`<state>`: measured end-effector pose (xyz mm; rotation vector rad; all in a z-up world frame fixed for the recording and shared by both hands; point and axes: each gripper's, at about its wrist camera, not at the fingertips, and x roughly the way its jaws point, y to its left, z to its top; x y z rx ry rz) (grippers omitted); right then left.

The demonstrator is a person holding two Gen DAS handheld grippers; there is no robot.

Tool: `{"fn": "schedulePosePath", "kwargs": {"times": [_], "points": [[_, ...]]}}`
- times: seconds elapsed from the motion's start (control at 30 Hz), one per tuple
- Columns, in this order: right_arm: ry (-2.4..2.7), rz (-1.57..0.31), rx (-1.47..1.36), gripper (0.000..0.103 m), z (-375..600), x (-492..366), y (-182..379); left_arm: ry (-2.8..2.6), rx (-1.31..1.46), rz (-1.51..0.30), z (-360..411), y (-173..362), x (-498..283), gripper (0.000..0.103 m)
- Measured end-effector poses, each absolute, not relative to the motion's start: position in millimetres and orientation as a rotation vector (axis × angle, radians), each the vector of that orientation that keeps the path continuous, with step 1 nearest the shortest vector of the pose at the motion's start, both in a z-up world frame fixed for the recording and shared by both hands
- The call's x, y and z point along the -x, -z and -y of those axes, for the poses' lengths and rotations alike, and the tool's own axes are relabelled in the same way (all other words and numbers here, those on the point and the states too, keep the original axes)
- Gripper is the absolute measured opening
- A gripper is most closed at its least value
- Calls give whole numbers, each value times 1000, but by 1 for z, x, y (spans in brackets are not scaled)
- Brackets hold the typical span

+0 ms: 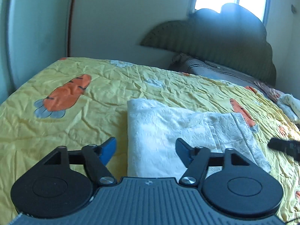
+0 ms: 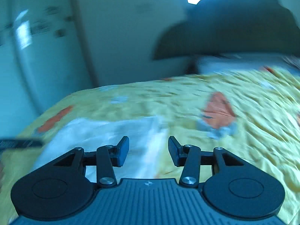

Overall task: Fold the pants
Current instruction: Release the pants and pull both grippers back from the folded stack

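The white textured pants [image 1: 168,129] lie folded into a compact stack on the yellow carrot-print bedspread [image 1: 75,116]. My left gripper [image 1: 145,150] is open and empty, held just above the stack's near left edge. In the blurred right wrist view the pants [image 2: 105,131] show as a white patch ahead and to the left. My right gripper [image 2: 148,151] is open and empty, above the pants' right edge. The right gripper's black finger [image 1: 285,147] shows at the right edge of the left wrist view.
A green padded headboard [image 1: 215,43] and a grey pillow [image 1: 211,69] stand at the far end of the bed. More light cloth [image 1: 288,108] lies at the bed's far right. A door [image 1: 37,28] and wall are at the left.
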<state>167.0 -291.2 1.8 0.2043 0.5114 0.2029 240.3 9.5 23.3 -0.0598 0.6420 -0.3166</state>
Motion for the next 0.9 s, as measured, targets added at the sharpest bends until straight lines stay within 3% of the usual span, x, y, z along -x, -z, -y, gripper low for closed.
{"fn": "schedulePosePath", "kwargs": {"times": [0.1,0.2,0.3,0.33,0.4,0.5,0.63,0.7,0.73,0.83,0.9], "points": [[-289,-634,-153,44,267,-169,18,248,-74,-703,10,-7,-238,78],[-119,-661,-131,44,266,-170,30,194,-126,-731,10,3,-233,72],[-191,-592,-190,46,260,-144,15,234,-95,-651,1,-8,-205,80],[-212,-587,-171,48,254,-138,15,225,-125,-617,4,-9,-197,87],[-199,-609,-109,66,244,-140,24,183,-194,-607,13,-3,-196,90],[-141,-664,-129,67,241,-145,35,141,-148,-701,10,5,-201,81],[-144,-610,-211,69,231,-111,5,164,-25,-713,-8,-8,-173,84],[-193,-592,-247,90,223,-89,-12,164,-14,-746,-14,-7,-161,84],[-213,-597,-247,93,216,-79,-20,175,1,-761,-18,-6,-155,84],[-267,-571,-245,95,195,-43,-58,185,4,-790,-27,-3,-140,84],[-425,-522,-418,95,194,-20,-86,188,0,-775,-30,-7,-128,84]]}}
